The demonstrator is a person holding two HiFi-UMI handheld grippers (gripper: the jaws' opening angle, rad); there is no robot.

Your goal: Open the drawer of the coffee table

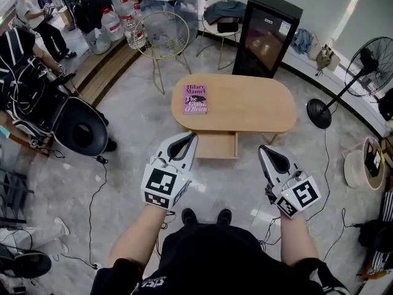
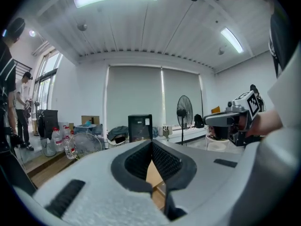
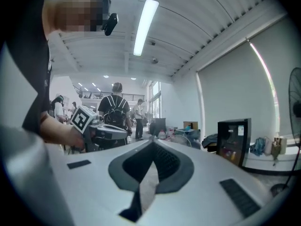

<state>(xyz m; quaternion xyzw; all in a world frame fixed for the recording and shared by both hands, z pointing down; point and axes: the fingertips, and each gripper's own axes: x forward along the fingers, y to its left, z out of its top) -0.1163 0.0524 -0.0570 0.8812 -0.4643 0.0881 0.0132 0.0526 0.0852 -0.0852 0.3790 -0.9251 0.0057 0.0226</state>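
pink book [image 1: 196,98], "Hilary Mantel", "The Giant O'Brien"

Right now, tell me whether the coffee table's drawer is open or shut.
Open: the drawer juts out from under the coffee table, toward the person.

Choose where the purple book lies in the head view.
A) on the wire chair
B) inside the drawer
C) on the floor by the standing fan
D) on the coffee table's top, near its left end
D: the purple book lies flat on the top of the coffee table, toward its left end in the head view.
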